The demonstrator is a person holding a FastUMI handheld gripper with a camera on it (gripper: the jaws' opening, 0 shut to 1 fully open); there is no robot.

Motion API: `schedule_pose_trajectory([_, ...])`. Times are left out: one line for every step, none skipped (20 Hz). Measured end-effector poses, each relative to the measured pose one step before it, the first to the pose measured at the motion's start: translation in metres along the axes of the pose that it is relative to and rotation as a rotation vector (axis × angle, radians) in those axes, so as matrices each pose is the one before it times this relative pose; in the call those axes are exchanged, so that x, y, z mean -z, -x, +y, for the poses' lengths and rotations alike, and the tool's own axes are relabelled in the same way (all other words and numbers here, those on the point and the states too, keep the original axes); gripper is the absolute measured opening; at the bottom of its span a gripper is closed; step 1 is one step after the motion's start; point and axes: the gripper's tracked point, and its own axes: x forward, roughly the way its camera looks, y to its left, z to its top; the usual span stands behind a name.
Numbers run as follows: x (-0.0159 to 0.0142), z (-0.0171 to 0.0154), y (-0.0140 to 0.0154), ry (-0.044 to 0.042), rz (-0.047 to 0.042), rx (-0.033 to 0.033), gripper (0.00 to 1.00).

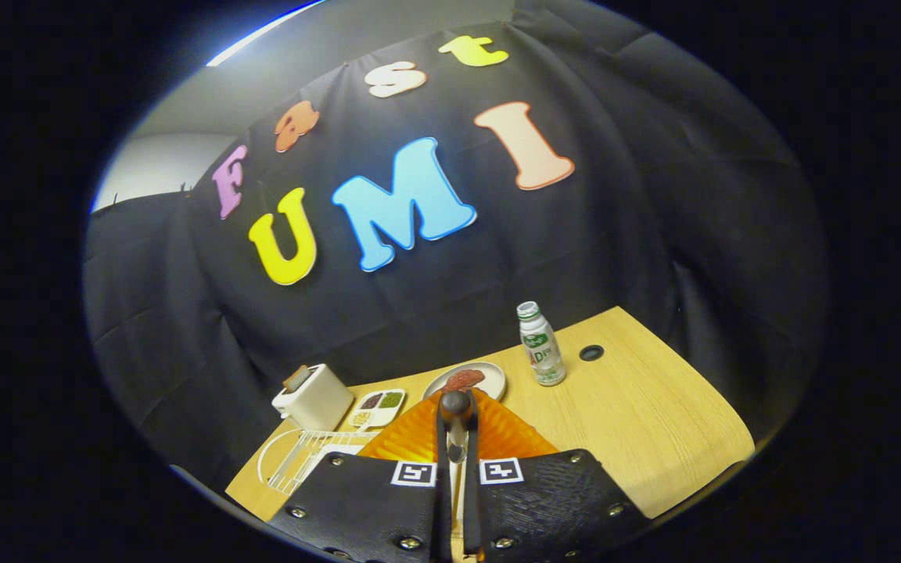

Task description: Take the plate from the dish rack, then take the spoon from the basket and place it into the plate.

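My fingers (457, 469) are clenched on the spoon (456, 426), whose dark end rises just ahead of them, above the orange plate (497, 434). Beyond the orange plate on the tabletop (654, 422) sits a small white dish (489, 375) of reddish food; to its left I see a compartment tray (378, 408), a toaster (314, 397) and the white dish rack (294, 457); to its right, a bottle (540, 346).

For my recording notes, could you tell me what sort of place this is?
Probably a staged recording booth set as a kitchen table: black cloth wall, wooden table, toaster, dish rack; the gripper grips a spoon.
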Motion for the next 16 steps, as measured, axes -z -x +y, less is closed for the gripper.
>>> schedule_pose_trajectory([0.00086,0.01761,0.00618,0.01362,0.00651,-0.03149,0.06])
schedule_pose_trajectory([0.00289,0.01653,0.00525,0.01081,0.01335,-0.03213,0.06])
schedule_pose_trajectory([0.00763,0.01532,0.00612,0.01312,0.01946,-0.02835,0.06])
schedule_pose_trajectory([0.00671,0.01386,0.00335,0.01494,0.01866,-0.02597,0.06])
schedule_pose_trajectory([0.00973,0.01464,0.00282,0.01512,0.02202,-0.02413,0.06])
schedule_pose_trajectory([0.01083,0.01165,0.00314,0.02099,0.02788,-0.01983,0.06])
schedule_pose_trajectory([0.01377,0.01143,0.00181,0.01981,0.02656,-0.01742,0.06])
schedule_pose_trajectory([0.01226,0.01069,0.00155,0.01762,0.02404,-0.01860,0.06])
schedule_pose_trajectory([0.01441,0.00993,0.00083,0.02027,0.02720,-0.01273,0.06])
schedule_pose_trajectory([0.01308,0.00689,0.00036,0.02514,0.02896,-0.00771,0.06])
schedule_pose_trajectory([0.01294,0.00722,-0.00017,0.02842,0.02309,-0.00584,0.06])
schedule_pose_trajectory([0.01288,0.00668,-0.00080,0.02909,0.02620,-0.00775,0.06])
schedule_pose_trajectory([0.01352,0.00828,-0.00015,0.02334,0.02669,-0.00946,0.06])
schedule_pose_trajectory([0.01203,0.00719,-0.00137,0.02013,0.02523,-0.01139,0.06])
schedule_pose_trajectory([0.01188,0.00771,-0.00194,0.02068,0.02545,-0.00755,0.06])
schedule_pose_trajectory([0.01101,0.00641,-0.00178,0.02340,0.02652,-0.00472,0.06])
